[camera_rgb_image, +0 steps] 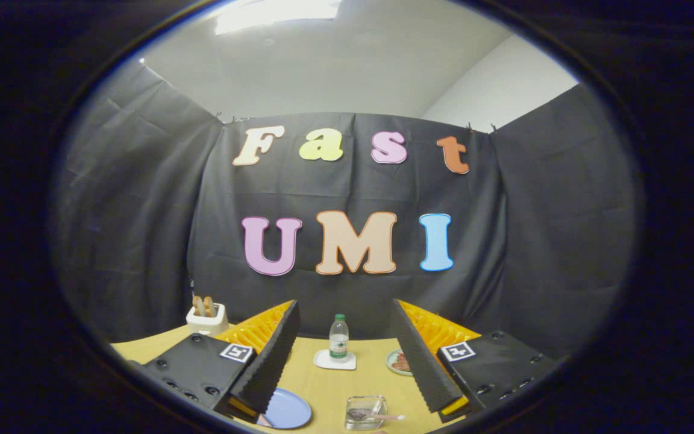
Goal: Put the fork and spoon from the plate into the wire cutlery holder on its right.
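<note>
Two fingers of the gripper are seen nearest, spread wide apart with nothing held between them — the wooden table shows through the gap. Just ahead of the fingers, low between them, a small clear square container is set on the table, with a pale handle sticking out of it toward the right finger; whether this is the cutlery holder, and whether the handle belongs to the fork or the spoon, cannot be told. Beside it, partly hidden by the left finger, a blue plate is seen lying flat; what lies on it cannot be made out. Beyond these, midway between the fingers, a small plastic bottle with a green cap is stood upright on a white square coaster. A small dish with something reddish in it is placed near the right finger, partly covered by it. Farther off, past the left finger, a white toaster with bread slices in it is set near the table's far edge — close to the black cloth wall.
</note>
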The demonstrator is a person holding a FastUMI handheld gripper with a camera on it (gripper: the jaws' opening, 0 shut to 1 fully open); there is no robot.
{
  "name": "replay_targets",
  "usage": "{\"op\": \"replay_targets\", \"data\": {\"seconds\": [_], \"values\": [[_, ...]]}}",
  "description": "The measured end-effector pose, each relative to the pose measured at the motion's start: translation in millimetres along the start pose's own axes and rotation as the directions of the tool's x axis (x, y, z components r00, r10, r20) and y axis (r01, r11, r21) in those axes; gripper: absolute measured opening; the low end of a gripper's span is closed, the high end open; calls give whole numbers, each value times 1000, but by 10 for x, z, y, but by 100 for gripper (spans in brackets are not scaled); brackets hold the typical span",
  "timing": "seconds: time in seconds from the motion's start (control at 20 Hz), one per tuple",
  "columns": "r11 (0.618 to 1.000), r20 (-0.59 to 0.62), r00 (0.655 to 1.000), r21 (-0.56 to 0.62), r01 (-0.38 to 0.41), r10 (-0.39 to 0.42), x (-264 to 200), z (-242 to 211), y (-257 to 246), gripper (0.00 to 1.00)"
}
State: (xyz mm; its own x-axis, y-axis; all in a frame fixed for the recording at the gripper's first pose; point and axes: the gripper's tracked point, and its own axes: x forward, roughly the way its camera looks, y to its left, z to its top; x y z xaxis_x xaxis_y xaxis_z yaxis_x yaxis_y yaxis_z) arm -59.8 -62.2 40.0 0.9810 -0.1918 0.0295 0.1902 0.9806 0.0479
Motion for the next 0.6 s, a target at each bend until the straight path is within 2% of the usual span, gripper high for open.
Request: {"op": "replay_targets", "data": {"seconds": [0.6], "values": [[1000,14,1000,-18,-9,10,-8,114,105,96]]}}
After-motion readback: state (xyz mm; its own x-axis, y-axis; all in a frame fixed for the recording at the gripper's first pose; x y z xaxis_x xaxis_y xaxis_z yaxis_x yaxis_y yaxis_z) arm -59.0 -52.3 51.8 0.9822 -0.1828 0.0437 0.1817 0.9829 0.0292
